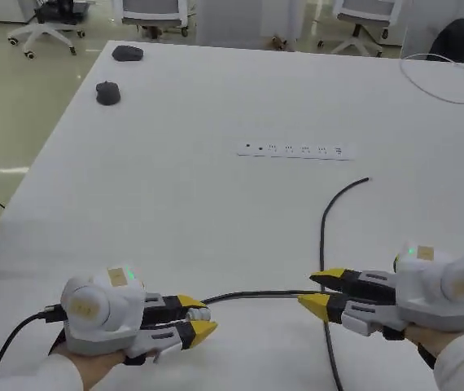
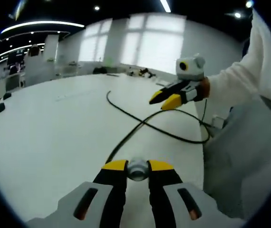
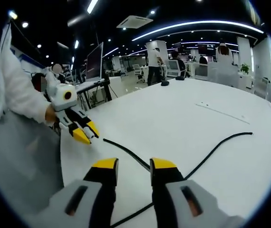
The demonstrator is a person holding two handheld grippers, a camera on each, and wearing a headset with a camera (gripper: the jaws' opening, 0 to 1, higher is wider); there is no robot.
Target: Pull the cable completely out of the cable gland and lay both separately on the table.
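Cable gland [image 2: 137,169] sits near-left on table [image 1: 175,204], pinched in left gripper [image 1: 207,316], jaws narrow on it. Black cable [image 1: 248,295] runs right from it, passing btwn jaws of right gripper [image 1: 307,290], which stand apart, not clamped. Cable looks light, limp, prob. slick; gland small and hard. Best to grip cable close to gland, else it just bends.

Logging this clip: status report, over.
Left gripper shut on cable gland. Right gripper open astride cable. Cable not yet out of gland.
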